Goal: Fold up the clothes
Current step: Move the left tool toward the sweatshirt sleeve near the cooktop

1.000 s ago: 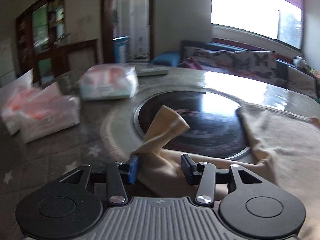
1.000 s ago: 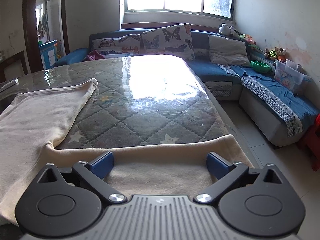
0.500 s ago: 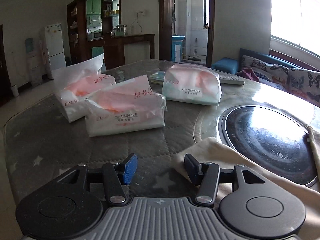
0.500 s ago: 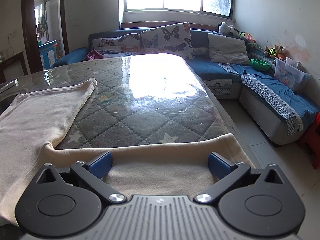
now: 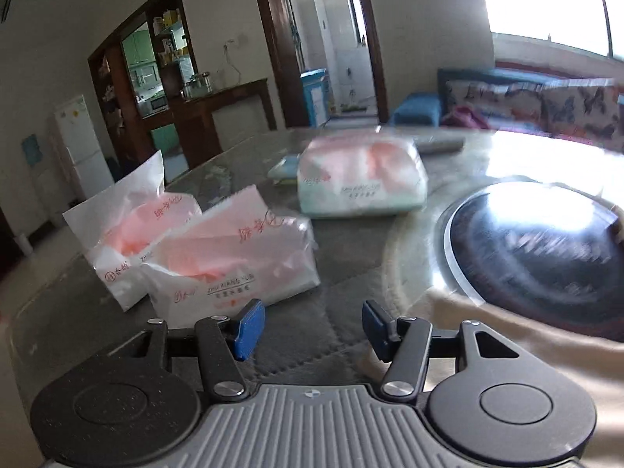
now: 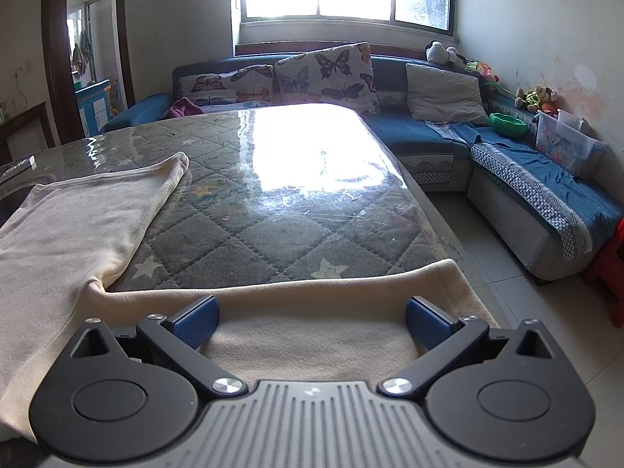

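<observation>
A cream garment (image 6: 78, 234) lies spread on the quilted table (image 6: 273, 226), one leg or sleeve reaching toward the far left, another part running along the near edge. My right gripper (image 6: 312, 321) is open and hovers just over that near part, holding nothing. In the left wrist view my left gripper (image 5: 310, 325) is open and empty over bare table cover, with the garment's edge (image 5: 507, 335) just to its right, beside a dark round plate (image 5: 546, 241).
Three plastic tissue packs (image 5: 234, 265) (image 5: 128, 230) (image 5: 360, 181) lie on the table ahead of the left gripper. The table's right edge (image 6: 440, 234) drops to a tiled floor, with a blue sofa (image 6: 487, 156) beyond.
The left gripper let go of the garment's end, swung left toward the tissue packs, and its jaws opened wider. The right gripper has stayed open over the near cloth.
</observation>
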